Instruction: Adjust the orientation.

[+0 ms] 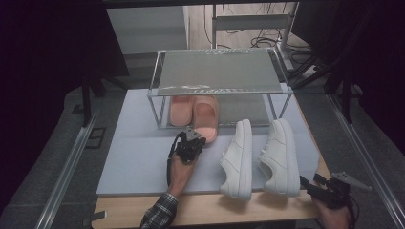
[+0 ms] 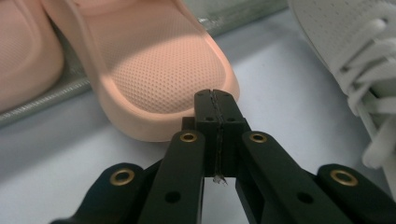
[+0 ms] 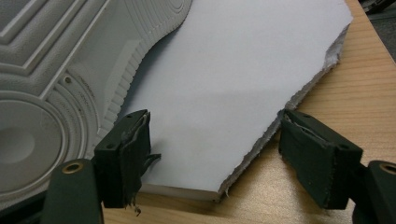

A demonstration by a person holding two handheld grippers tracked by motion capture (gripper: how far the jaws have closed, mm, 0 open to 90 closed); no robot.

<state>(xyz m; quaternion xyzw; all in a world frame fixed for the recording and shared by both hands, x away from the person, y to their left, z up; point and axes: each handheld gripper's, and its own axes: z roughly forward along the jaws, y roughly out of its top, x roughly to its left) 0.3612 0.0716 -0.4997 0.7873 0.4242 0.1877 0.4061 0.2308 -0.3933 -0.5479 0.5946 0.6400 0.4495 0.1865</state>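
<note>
High view shows two pink slippers (image 1: 195, 117) under the rack (image 1: 217, 71) and two white sneakers (image 1: 258, 157); left claw (image 1: 191, 143) is pressed together, right claw (image 1: 313, 185) spread, empty.

Lab or recording studio, not a home. Wooden tabletop (image 1: 210, 212) stands inside a frame of aluminium rails (image 1: 67, 167), with dark curtains (image 1: 43, 57) hung on both sides and the room dim beyond them. Behind the tabletop, loose cables (image 1: 267, 40) run across a pale floor near a metal stand (image 1: 248, 21). A grey foam mat (image 1: 143, 157), its edge roughly cut, covers most of the tabletop. On it, a bare metal-framed shoe rack (image 1: 215, 71) with pink slippers (image 1: 196, 114) beneath and white sneakers (image 1: 260, 155) in front: staged props. Instrumented tongs (image 1: 191, 143) in a person's hand, cable trailing.
</note>
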